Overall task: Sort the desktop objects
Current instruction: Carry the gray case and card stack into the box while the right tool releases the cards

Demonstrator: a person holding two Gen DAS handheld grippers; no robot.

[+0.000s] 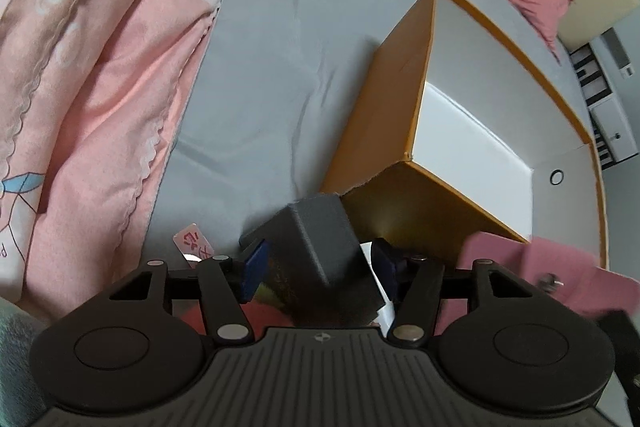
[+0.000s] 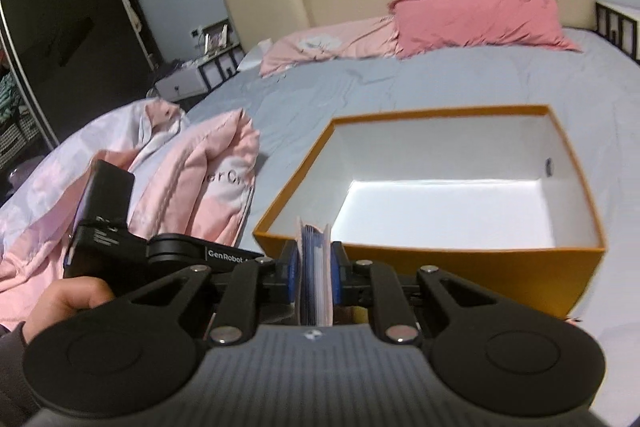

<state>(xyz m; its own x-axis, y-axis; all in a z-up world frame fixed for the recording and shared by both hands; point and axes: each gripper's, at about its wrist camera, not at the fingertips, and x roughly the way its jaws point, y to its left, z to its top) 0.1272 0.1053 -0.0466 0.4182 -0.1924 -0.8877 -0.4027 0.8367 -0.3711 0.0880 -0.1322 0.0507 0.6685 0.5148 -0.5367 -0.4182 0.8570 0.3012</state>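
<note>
Bed with grey sheet [image 2: 460,83] is the work surface. An orange box with white interior [image 2: 452,183] sits open-topped on it; nothing is visible inside from either view.

Key relation: in the right wrist view the box lies directly ahead of the right gripper [image 2: 316,267], its near wall just beyond the fingertips and its long axis running left to right across the view. In the left wrist view the same box [image 1: 476,131] lies ahead and to the right of the left gripper [image 1: 320,267], with one corner pointing toward it. Judged from this, the right gripper is the nearer and better aligned to the opening.

Right gripper: jaws narrowed onto a thin booklet with blue and pink edges [image 2: 316,259], held upright on edge, spine direction along the fingers. It sits level, low, short of the box rim.

Left gripper: jaws wide apart with a dark grey block [image 1: 320,247] between them, tilted. Both blue pads appear to bear on it, but actual contact cannot be confirmed. A small pink packet with red print [image 1: 192,241] lies on the sheet just left of the left finger.

Pink quilt [image 1: 100,67] is bunched to the left, well apart from the box.

Judgement: the booklet needs lifting over the near wall, then forward.
</note>
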